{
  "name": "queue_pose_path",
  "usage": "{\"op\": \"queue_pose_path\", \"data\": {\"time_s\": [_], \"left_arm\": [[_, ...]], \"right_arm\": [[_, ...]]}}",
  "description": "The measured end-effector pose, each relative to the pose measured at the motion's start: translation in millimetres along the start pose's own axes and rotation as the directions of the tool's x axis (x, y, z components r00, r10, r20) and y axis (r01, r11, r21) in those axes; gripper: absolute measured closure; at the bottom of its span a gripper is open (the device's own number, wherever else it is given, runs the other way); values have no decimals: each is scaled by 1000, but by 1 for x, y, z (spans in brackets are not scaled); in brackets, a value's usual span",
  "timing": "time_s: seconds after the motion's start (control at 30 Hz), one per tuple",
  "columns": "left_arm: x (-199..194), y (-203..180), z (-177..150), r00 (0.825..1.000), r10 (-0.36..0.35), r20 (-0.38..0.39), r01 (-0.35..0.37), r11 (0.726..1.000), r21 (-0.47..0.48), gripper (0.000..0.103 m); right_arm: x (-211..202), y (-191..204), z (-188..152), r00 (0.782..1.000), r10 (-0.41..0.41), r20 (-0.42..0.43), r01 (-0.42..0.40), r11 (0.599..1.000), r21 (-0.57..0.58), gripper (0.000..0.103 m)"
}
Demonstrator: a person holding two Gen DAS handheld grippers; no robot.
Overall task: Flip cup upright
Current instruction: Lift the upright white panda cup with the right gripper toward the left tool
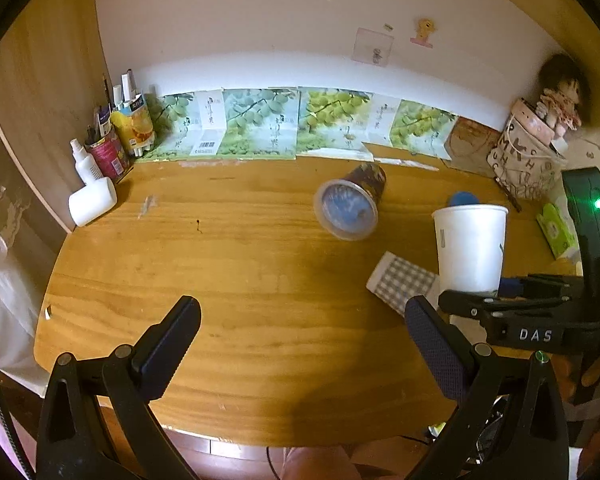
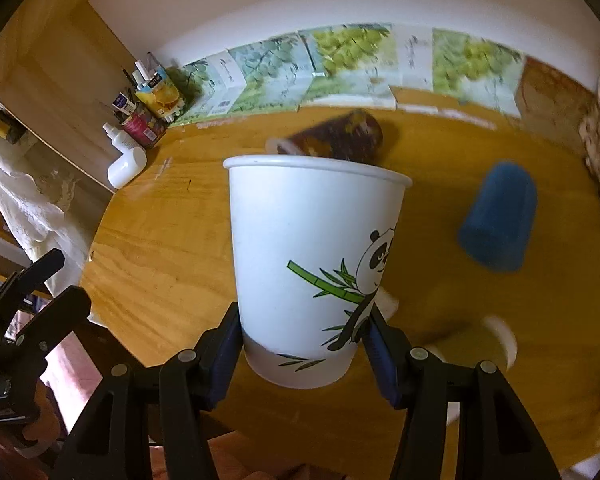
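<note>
Near the right edge of the tabletop [image 1: 260,340], the white paper cup [image 2: 312,272] is held mouth-up, clamped low on its wall by the right gripper [image 2: 300,344]. Set-down appears to be next; a level base and gentle release are required. The left gripper [image 1: 300,344] is spread wide, empty.

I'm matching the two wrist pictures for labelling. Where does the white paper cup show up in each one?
Left wrist: white paper cup upright at right, its base in the right gripper.
Right wrist: centre, between the fingers, panda print facing the camera.
Shared landmark: dark cup lying on its side behind it.
</note>
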State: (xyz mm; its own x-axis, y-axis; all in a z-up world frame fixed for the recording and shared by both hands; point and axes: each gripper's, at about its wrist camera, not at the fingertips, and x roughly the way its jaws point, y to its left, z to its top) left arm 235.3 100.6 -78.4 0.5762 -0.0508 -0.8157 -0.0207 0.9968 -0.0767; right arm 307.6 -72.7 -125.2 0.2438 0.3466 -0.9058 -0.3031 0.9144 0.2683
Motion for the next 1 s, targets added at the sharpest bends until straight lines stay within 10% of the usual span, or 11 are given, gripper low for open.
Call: {"op": "queue_pose_path", "data": {"time_s": [1.0], "left_arm": [[9,-45,-56,990,101,-102,-95,994,62,1]], "right_arm": [[39,-34,-111,989,30,-144,-10,990,139,45]]}}
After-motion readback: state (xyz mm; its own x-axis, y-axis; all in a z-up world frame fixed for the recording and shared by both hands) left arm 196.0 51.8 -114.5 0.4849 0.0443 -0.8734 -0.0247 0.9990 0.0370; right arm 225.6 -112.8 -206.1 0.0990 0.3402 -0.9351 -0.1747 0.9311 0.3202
